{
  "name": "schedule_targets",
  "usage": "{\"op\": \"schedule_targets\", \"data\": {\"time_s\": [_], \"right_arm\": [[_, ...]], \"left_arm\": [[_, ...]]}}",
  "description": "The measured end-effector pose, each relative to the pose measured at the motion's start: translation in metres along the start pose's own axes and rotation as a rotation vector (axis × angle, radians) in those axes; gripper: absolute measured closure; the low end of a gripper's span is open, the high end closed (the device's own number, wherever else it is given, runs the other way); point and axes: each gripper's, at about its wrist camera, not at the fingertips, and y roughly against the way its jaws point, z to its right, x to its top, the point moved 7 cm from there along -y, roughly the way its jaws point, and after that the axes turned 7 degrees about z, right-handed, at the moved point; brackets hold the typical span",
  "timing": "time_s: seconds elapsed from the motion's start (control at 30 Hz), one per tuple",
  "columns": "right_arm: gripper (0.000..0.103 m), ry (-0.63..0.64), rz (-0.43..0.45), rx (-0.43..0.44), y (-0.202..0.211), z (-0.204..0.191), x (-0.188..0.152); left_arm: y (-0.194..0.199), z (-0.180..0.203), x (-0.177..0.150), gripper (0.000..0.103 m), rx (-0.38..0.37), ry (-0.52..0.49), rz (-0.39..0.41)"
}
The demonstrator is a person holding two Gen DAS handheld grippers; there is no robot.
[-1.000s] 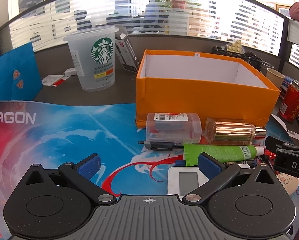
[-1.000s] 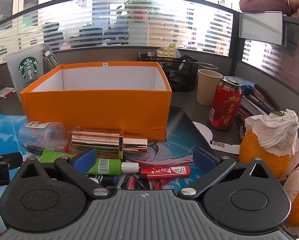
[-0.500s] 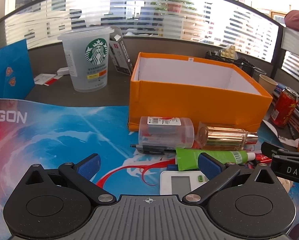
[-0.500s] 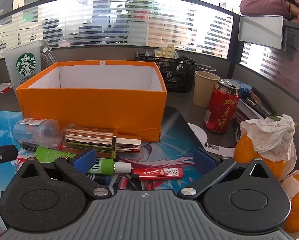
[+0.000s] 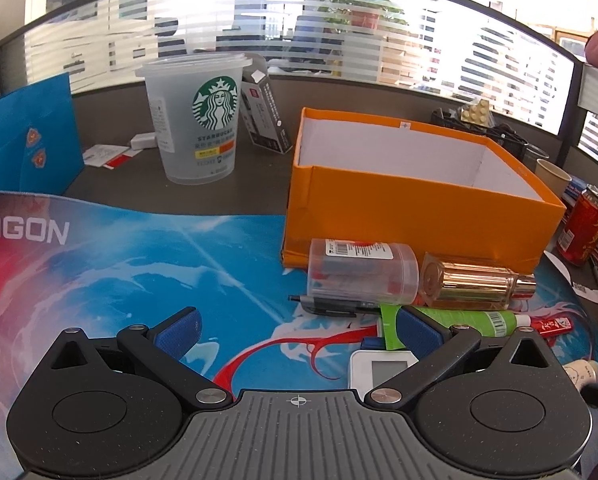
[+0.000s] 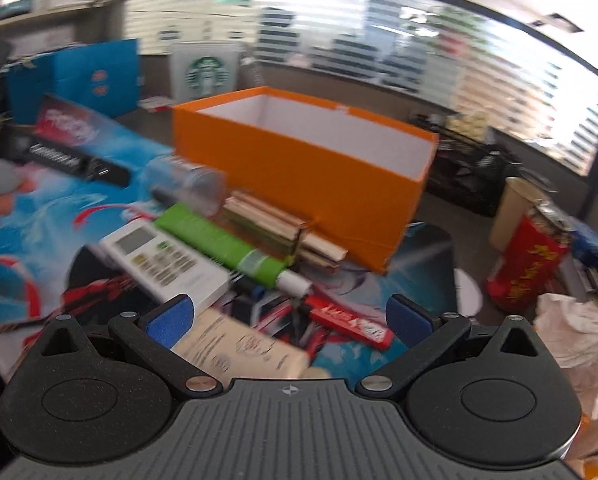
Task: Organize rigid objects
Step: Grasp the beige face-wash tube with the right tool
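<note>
The left tool [image 5: 297, 330] sits low over the blue and red mat [image 5: 139, 264], pointing level toward the orange box [image 5: 411, 200]. Its two blue pads are spread wide and hold nothing. The right pad [image 5: 417, 330] is just in front of the green tube [image 5: 463, 320] and above the white remote [image 5: 383, 368].

The right tool [image 6: 289, 316] is tipped to one side and looks down at the pile of things. Its pads are spread wide too, with nothing between them but air. This view is blurry.

The things to sort lie on the mat in front of the box. A clear jar [image 5: 359, 272] lies on its side, touching a gold bottle [image 5: 471, 286]. A black pen [image 5: 331, 306] lies just in front of the jar. A red pack [image 6: 349, 322] and a tan box [image 6: 239, 350] lie near the right tool.

The orange box looks empty where its inside shows. A Starbucks cup [image 5: 199, 116] stands on the surface behind the mat. A red can [image 5: 583, 226] stands to the right of the box.
</note>
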Motion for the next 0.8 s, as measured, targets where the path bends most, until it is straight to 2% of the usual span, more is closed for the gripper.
{"op": "schedule_targets", "data": {"time_s": [0.1,0.3,0.4,0.57,0.67,0.73,0.8], "right_arm": [[0.000,0.060,0.006,0.108,0.001,-0.012,-0.004],[0.000,0.284,-0.069,0.137,-0.013,-0.029,-0.023],[0.000,0.294,-0.091,0.184,-0.022,-0.027,-0.030],[0.001,0.240,-0.098,0.195,-0.034,-0.018,-0.032],[0.014,0.123,-0.119,0.250,-0.038,-0.009,-0.036],[0.023,0.103,-0.107,0.243,-0.034,-0.005,-0.037],[0.037,0.081,-0.104,0.246,-0.029,-0.004,-0.037]], "left_arm": [[-0.004,0.003,-0.002,0.000,0.002,-0.024,-0.009],[-0.007,-0.003,-0.006,0.000,0.017,-0.028,-0.018],[-0.011,-0.004,-0.004,0.000,0.023,-0.025,-0.021],[-0.014,-0.007,-0.006,0.000,0.025,-0.025,-0.038],[-0.016,-0.007,-0.007,0.000,0.027,-0.030,-0.041],[-0.018,-0.007,-0.009,0.000,0.027,-0.032,-0.045],[-0.019,-0.006,-0.010,0.000,0.025,-0.031,-0.049]]}}
